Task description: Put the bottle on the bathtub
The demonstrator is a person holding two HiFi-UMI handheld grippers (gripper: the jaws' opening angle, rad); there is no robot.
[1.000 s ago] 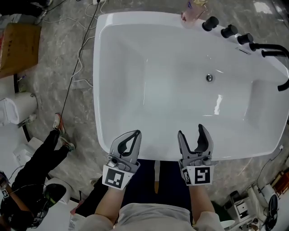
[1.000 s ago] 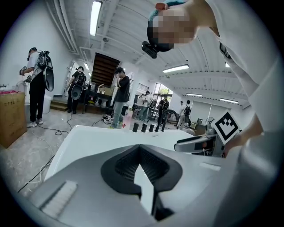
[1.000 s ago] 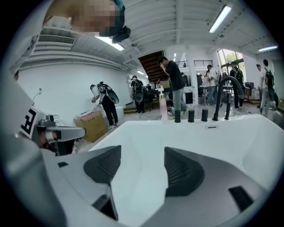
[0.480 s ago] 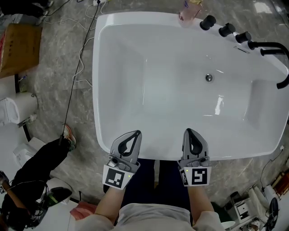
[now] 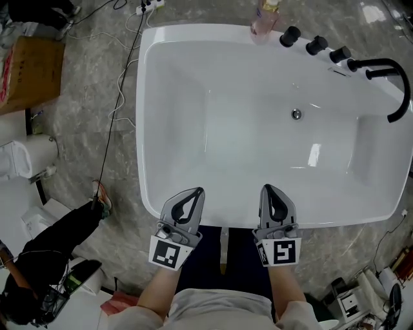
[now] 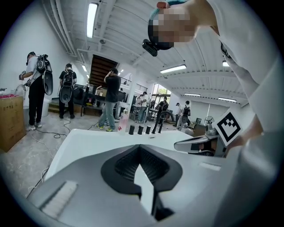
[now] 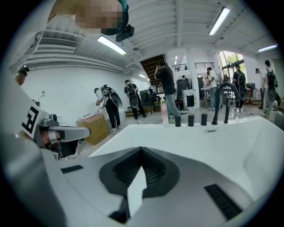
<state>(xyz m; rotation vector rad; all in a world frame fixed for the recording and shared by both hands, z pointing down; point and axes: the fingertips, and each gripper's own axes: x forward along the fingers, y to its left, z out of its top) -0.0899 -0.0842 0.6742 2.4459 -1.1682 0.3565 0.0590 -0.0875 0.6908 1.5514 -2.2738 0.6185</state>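
From the head view, the bathtub [image 5: 150, 129] is big, white and shiny, with round corners and a smooth rim. It stands on a grey stone floor [image 5: 90, 116] with swirly marks. The bottle [image 5: 264, 19] is see-through pink and stands up on the far rim. It is just beside three round black knobs [image 5: 316, 45] and near a bent black tap [image 5: 395, 84]. A small silver drain [image 5: 296, 114] sits in the bottom of the tub. A brown cardboard box [image 5: 32, 64] is off to the left.

Both arms reach forward side by side over the near rim. The left gripper [image 5: 193, 193] and the right gripper [image 5: 271, 189] are grey plastic, well apart from the bottle.

In the left gripper view, the left gripper [image 6: 140, 150] points a little down at the tub. Its ridged black pads are pressed together with nothing between them. The bottle [image 6: 123, 120] stands far off by the knobs [image 6: 140, 130].

In the right gripper view, the right gripper [image 7: 141, 150] is also clenched tight and empty. The knobs [image 7: 191, 119] and tap [image 7: 222, 102] stand on the far rim.
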